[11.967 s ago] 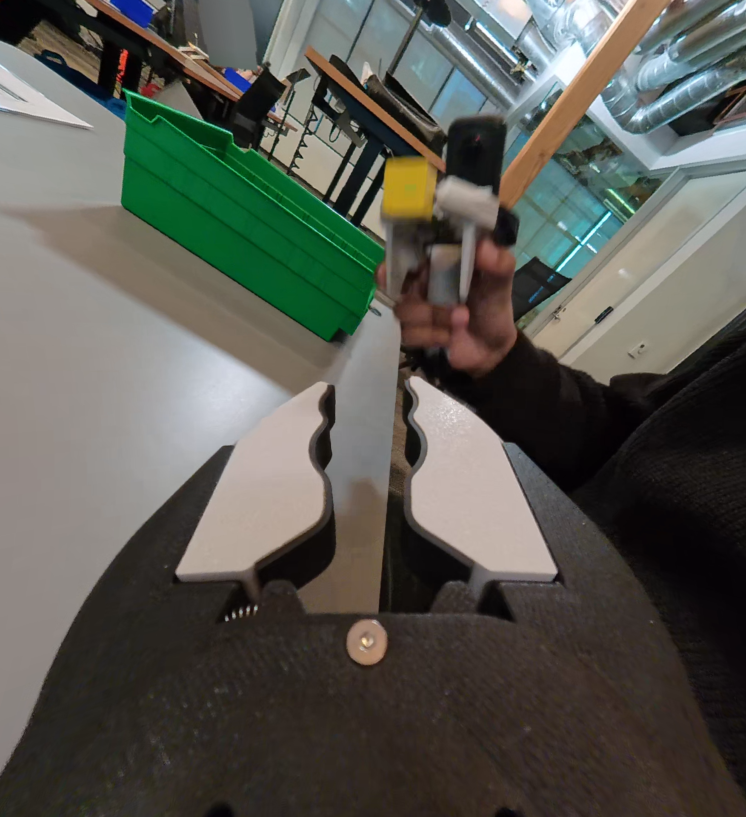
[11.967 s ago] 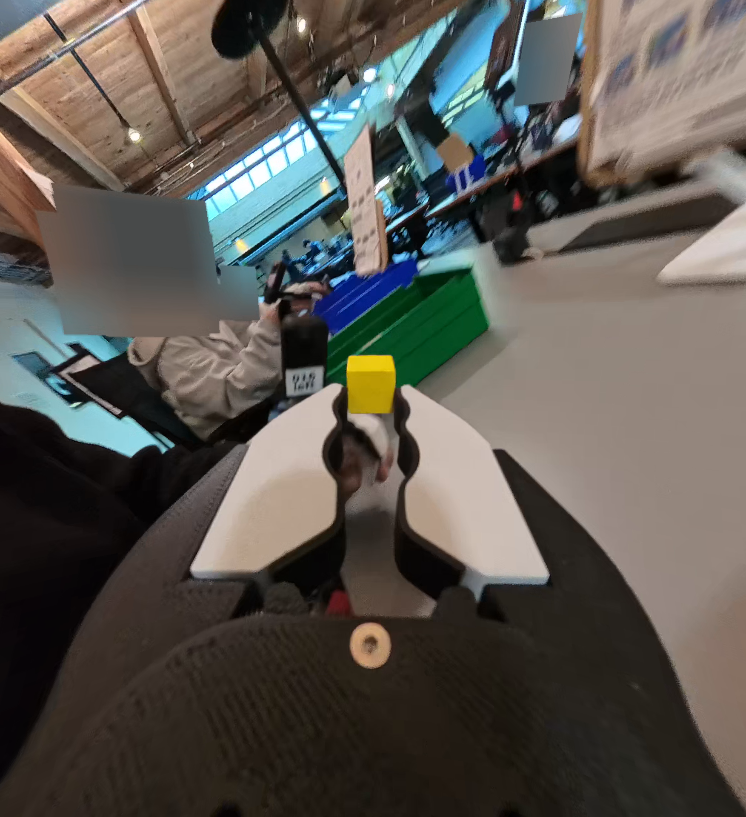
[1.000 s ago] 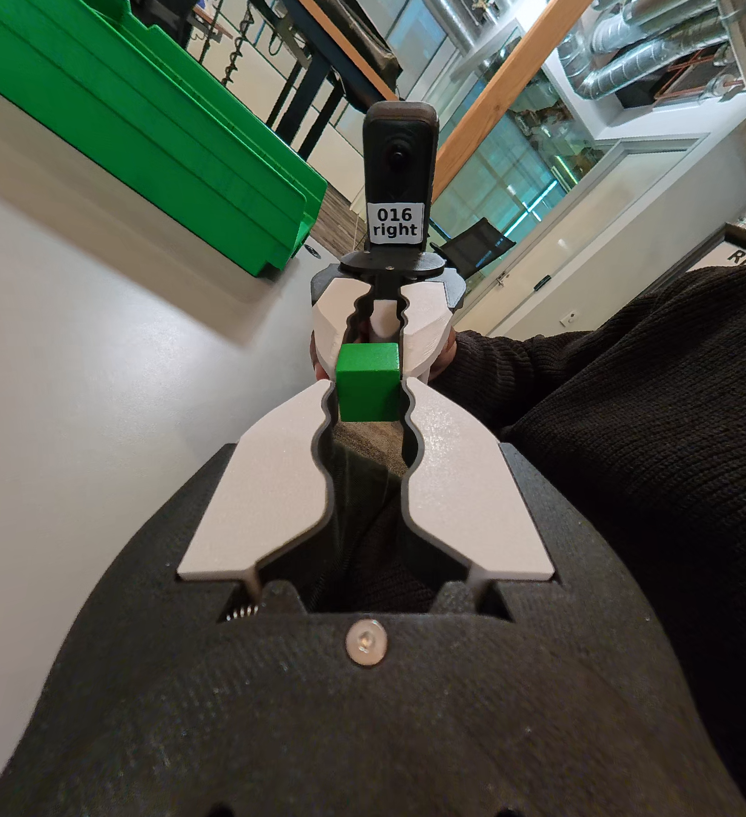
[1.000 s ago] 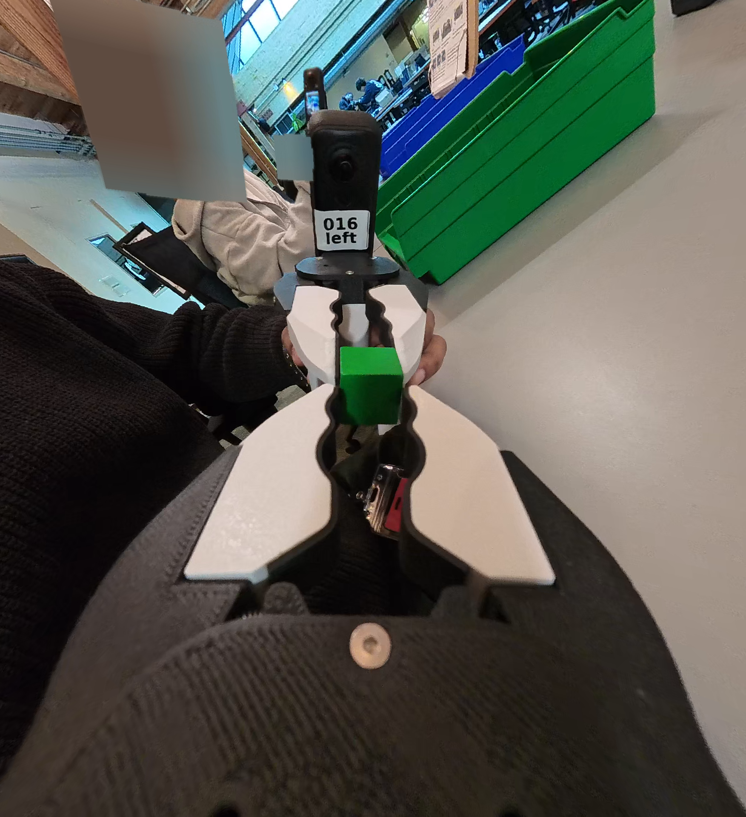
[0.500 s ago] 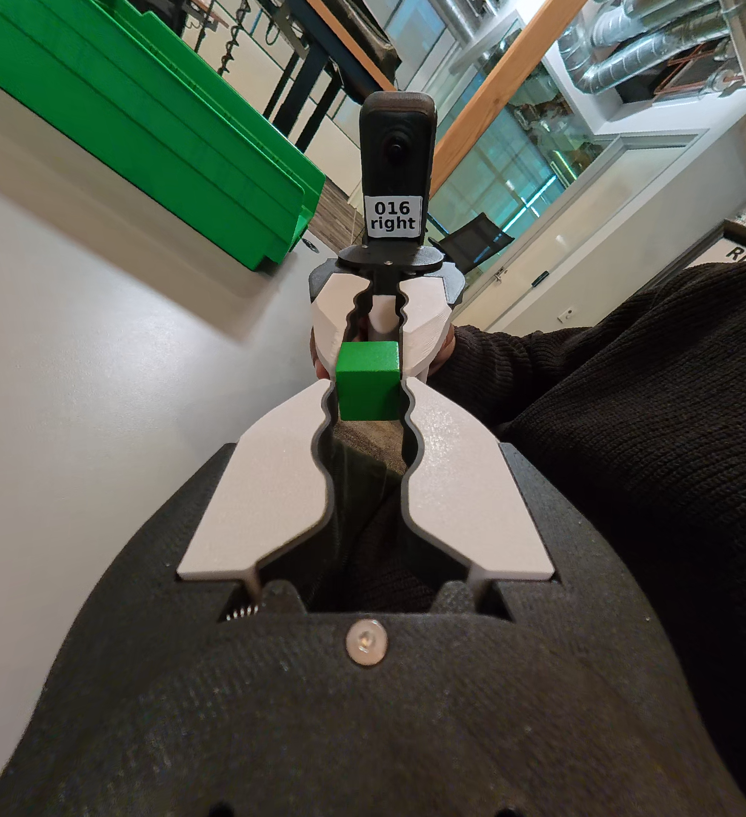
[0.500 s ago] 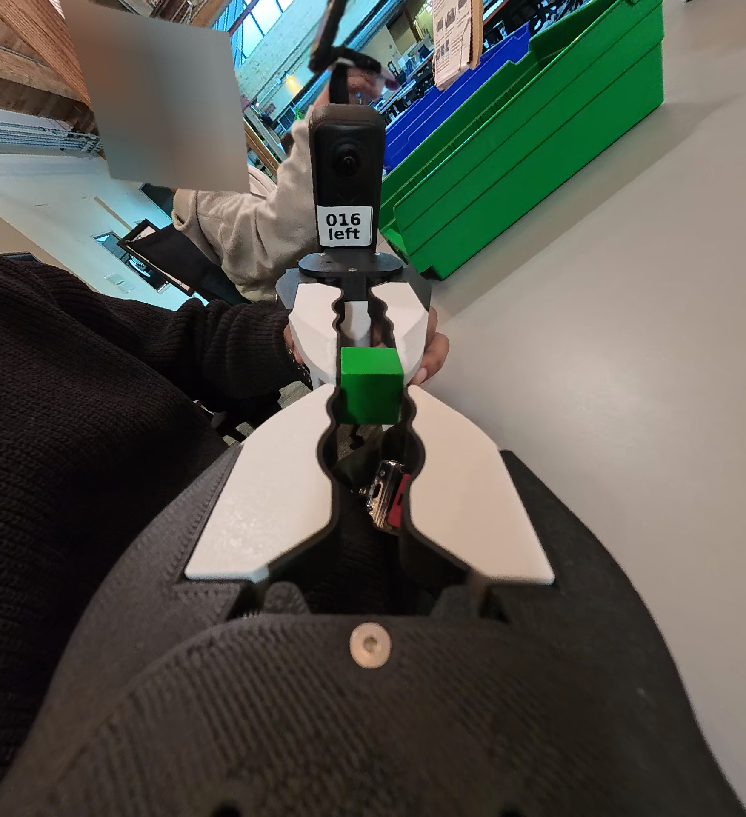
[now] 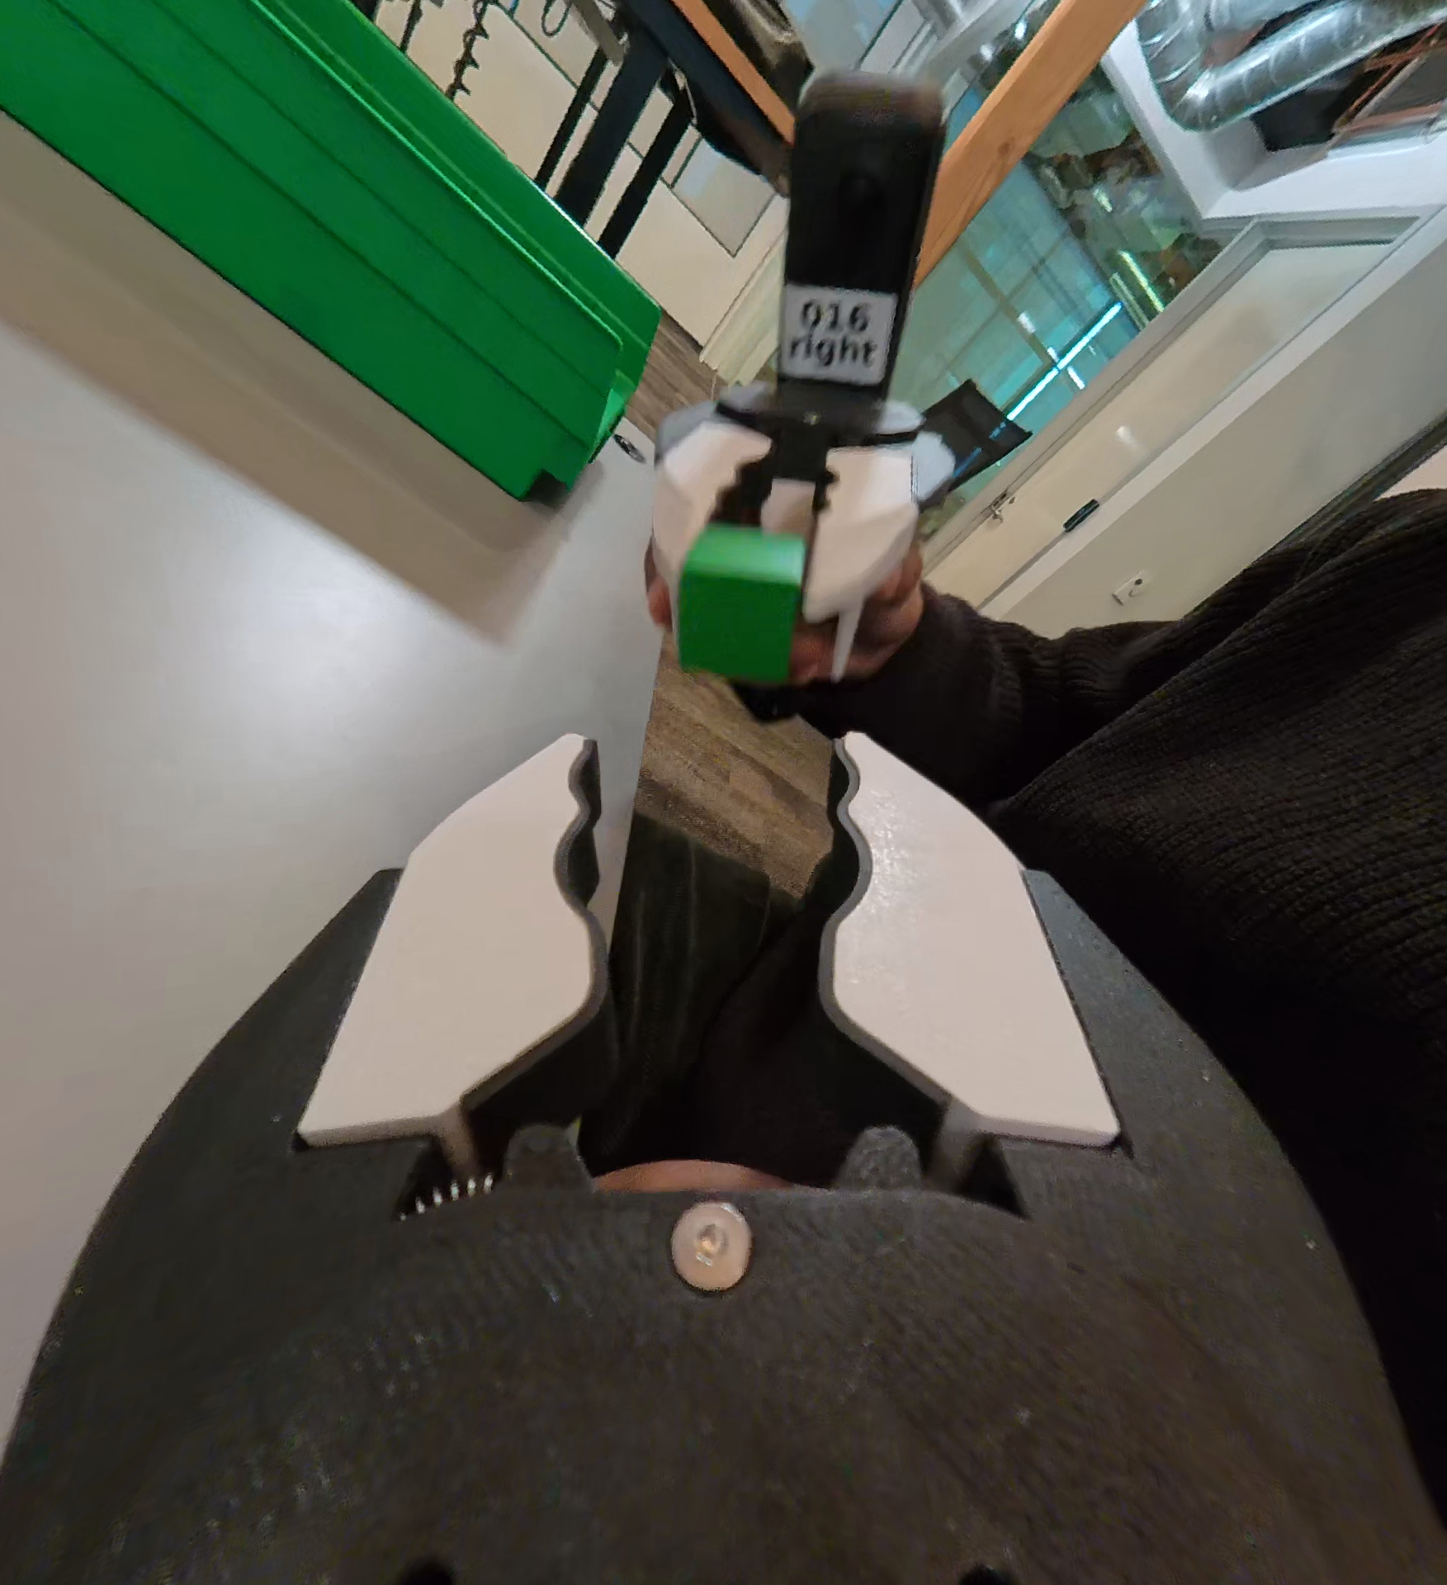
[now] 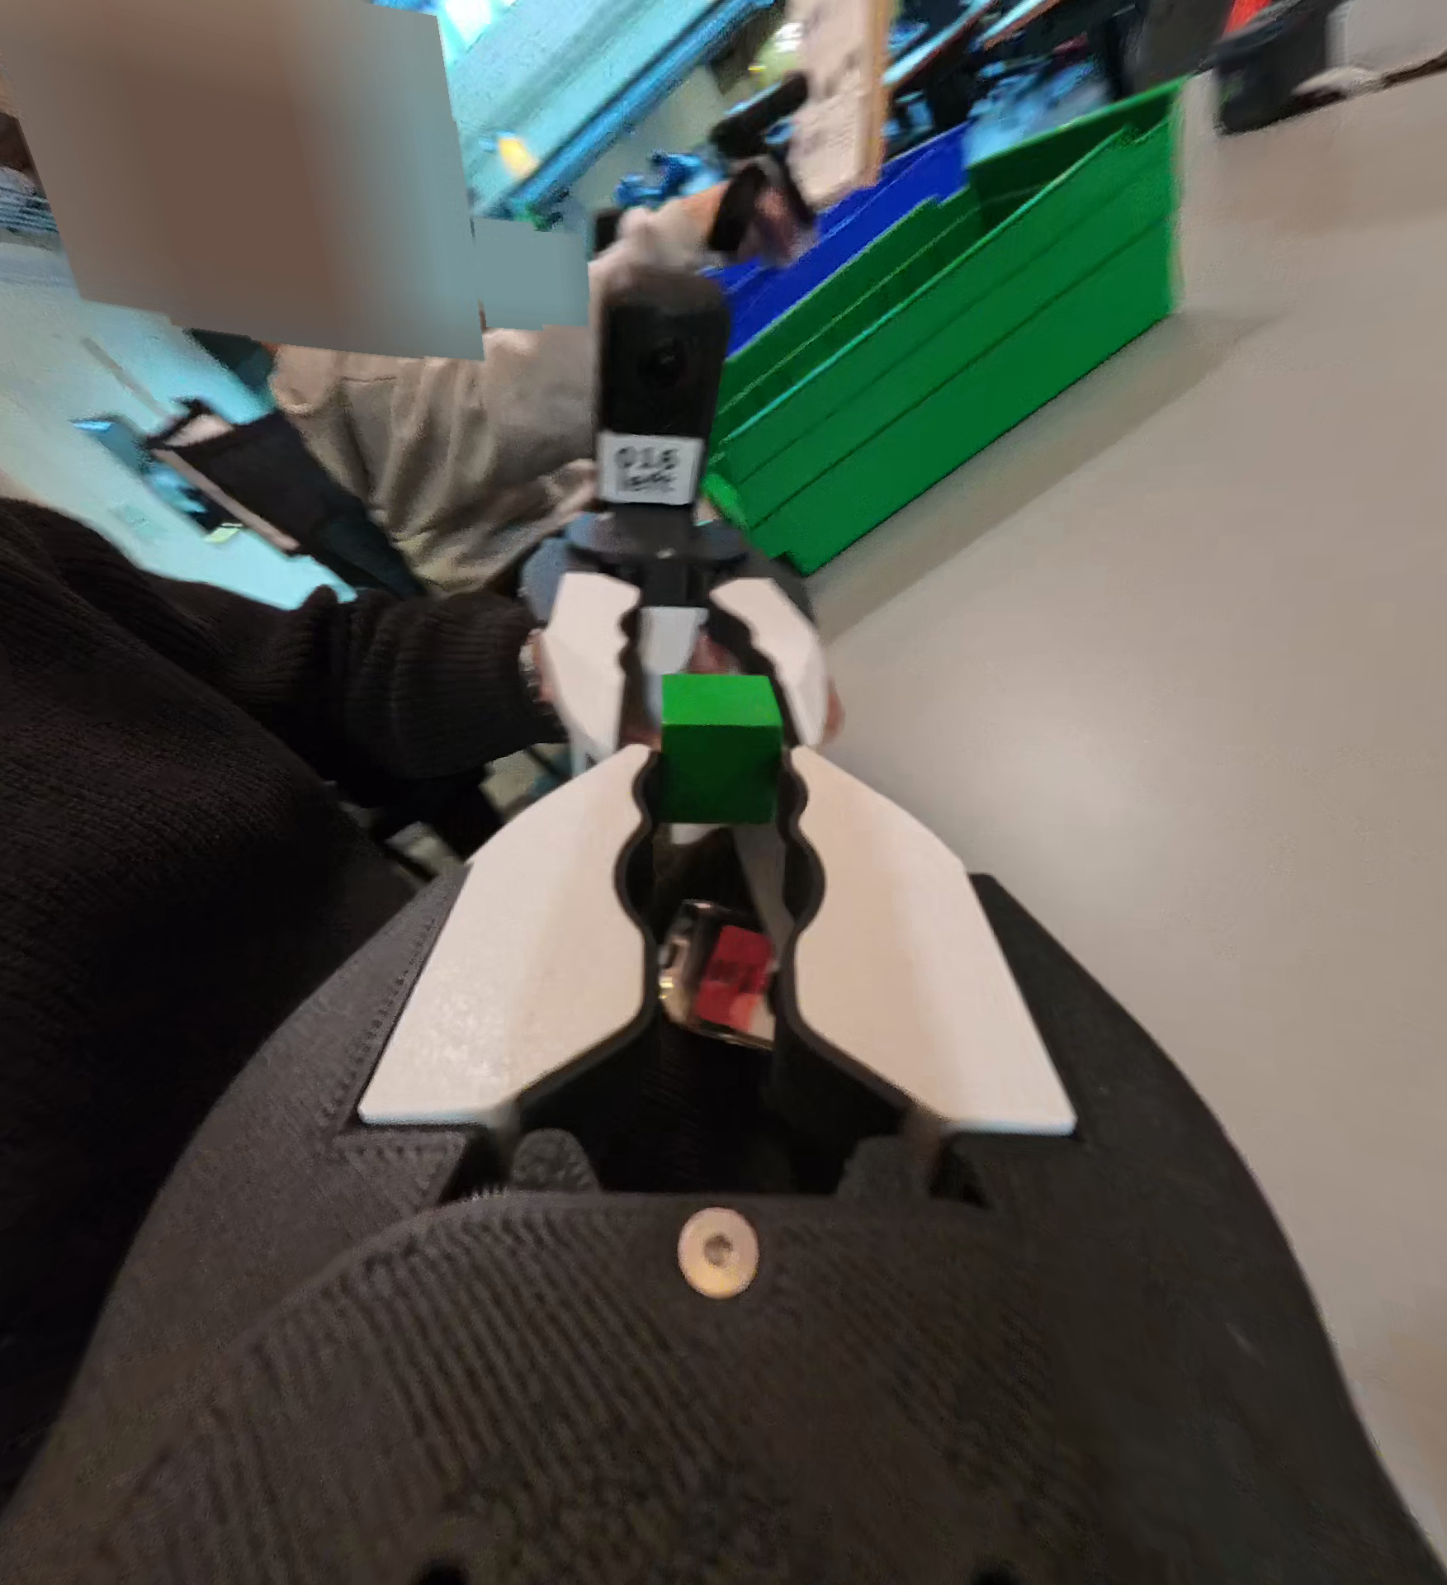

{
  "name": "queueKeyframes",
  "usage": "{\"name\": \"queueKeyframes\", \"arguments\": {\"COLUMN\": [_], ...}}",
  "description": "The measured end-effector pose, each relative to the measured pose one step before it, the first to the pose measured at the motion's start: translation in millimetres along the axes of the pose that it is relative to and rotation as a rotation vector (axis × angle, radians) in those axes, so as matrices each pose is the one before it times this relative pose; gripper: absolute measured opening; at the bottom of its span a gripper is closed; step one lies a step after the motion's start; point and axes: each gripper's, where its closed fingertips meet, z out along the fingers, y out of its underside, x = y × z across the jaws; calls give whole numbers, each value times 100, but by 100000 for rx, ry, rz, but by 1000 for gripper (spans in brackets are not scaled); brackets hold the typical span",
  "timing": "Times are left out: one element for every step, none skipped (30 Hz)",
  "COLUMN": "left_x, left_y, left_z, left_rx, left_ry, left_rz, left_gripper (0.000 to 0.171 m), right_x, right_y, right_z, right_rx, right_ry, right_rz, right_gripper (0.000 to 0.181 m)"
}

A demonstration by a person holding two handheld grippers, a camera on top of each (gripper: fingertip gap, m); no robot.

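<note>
Grey counter, green bin far | right tongs clamp green cube by tips | left tongs wide, empty | risk: shallow tip grip may drop cube.

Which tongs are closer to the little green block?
Right. The right tongs pinch the green block; the left tongs hang open, facing it across a gap.

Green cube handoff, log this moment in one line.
right gripper: shut on small green cube | left gripper: open, empty | green plastic bin: on grey table
</note>
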Motion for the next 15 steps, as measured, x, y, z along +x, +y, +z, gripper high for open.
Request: {"name": "queueKeyframes", "arguments": {"left_x": [-202,-175,-166,-181,-189,-215,-190,-105,-115,-187,-234,-227,-185,-131,-12], "left_y": [-74,-127,-148,-122,-92,-48,-79,-171,-193,-85,4,57,82,66,-8], "left_z": [-114,-99,-56,-35,-32,-25,-53,-94,-115,-118,-73,0,55,122,158], "left_rx": [170,493,580,612,430,33,-188,154,381,30,-298,-505,-780,-770,-235], "left_ry": [-934,-779,-640,-672,-733,-877,-892,-605,-732,-1062,-1335,-1250,-1102,-947,-706], "left_rz": [669,563,363,175,78,133,30,383,558,517,561,636,626,630,316], "left_gripper": [52,52,52,52,52,52,52,52,51,51,51,51,51,51,51], "right_x": [941,1059,1147,1358,1686,1957,2167,2332,2559,2756,2607,2179,1648,1080,712], "right_y": [-902,-1168,-1429,-1557,-1592,-1569,-1378,-934,-367,180,717,1098,1395,1452,1356], "right_z": [-992,-1361,-1678,-1882,-1973,-1934,-1733,-1381,-963,-532,-88,307,566,748,849], "right_rx": [81,872,2171,2160,1358,540,-685,-2910,-5207,-6641,-8089,-8477,-8937,-8553,-8003], "right_ry": [7304,7388,7146,6830,7220,7263,6727,5583,4925,4793,2977,428,-2039,-3757,-3774], "right_rz": [-2496,-3558,-4013,-4067,-4487,-4663,-4291,-3868,-3941,-4656,-5769,-6375,-6227,-5962,-6099], "right_gripper": [27,26,26,26,26,26,26,26,26,26,26,26,26,26,26]}}
